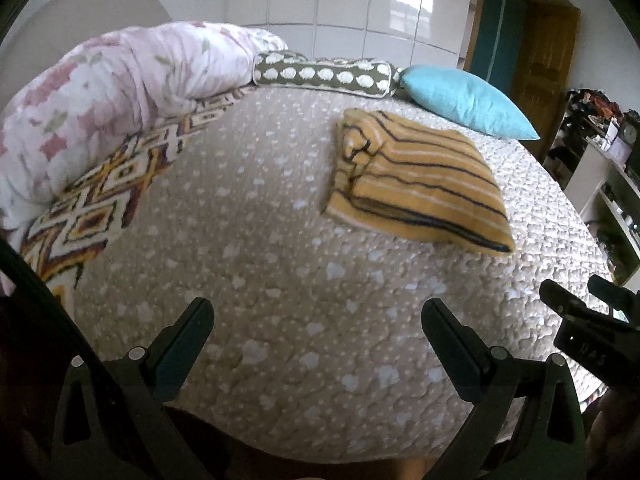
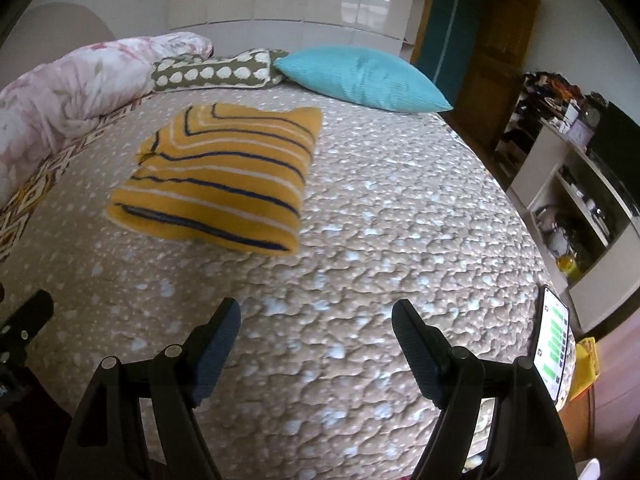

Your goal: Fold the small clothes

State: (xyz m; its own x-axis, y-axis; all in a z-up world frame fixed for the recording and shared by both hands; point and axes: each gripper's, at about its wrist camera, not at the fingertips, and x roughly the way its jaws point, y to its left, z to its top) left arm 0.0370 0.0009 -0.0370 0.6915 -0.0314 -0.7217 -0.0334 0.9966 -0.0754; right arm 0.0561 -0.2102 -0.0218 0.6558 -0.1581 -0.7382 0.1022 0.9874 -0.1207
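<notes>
— Surroundings? — Teal cushion (image 2: 362,78), spotted bolster (image 2: 212,72) and floral duvet (image 1: 120,80) along the quilt (image 2: 380,240) edge; phone (image 2: 554,344) at right.

— Garment, claws? — Folded striped garment (image 2: 216,176) lies ahead, apart from the left gripper (image 1: 318,320) and right gripper (image 2: 316,320), the 2 spread wide, empty.

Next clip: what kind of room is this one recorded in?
Most likely a home bedroom: a quilted bed with a turquoise pillow and a bundled floral duvet, plus glossy white wardrobe doors behind.
</notes>
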